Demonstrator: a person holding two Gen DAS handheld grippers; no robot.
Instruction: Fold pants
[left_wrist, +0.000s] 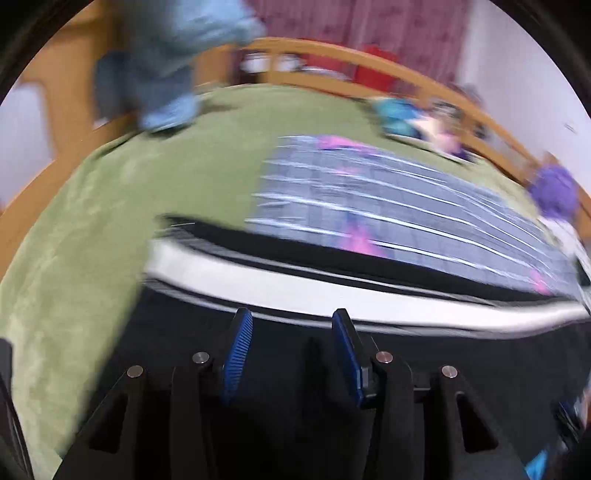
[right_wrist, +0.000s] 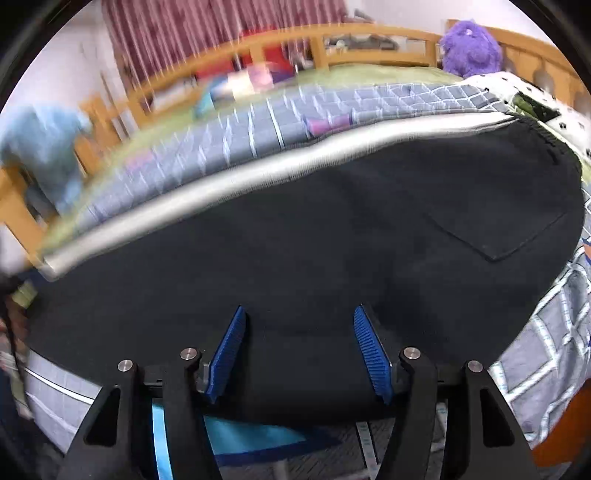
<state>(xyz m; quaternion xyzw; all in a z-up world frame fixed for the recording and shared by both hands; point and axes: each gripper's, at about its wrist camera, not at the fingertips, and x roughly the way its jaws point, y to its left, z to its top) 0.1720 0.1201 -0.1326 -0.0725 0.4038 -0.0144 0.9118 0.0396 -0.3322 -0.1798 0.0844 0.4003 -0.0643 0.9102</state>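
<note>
Lying flat on a grey checked quilt (right_wrist: 369, 99) atop a green-covered bed (left_wrist: 92, 229), the black pants (right_wrist: 332, 240) run their long axis from about 8 o'clock to 2 o'clock in the right wrist view. A pale grey side stripe (right_wrist: 240, 177) follows the far edge along that same line. A patch pocket (right_wrist: 498, 229) sits at roughly 3 o'clock, and the ribbed waistband end points toward 2 o'clock. The opposite end, near 8 o'clock, is smeared by motion blur.

Both grippers hover over the black fabric. The right gripper (right_wrist: 299, 350) has its blue pads spread apart with nothing pinched between them. The left gripper (left_wrist: 291, 354) is likewise parted and empty, at 6 o'clock in its own view.

Much of the left wrist view is blurred: the pants (left_wrist: 295, 332) and stripe (left_wrist: 332, 291) read only as dark and white bands. A purple plush toy (right_wrist: 469, 48) sits at 1 o'clock by the wooden bed rail (right_wrist: 369, 37). A light blue garment (right_wrist: 40, 147) at 9 o'clock is indistinct.
</note>
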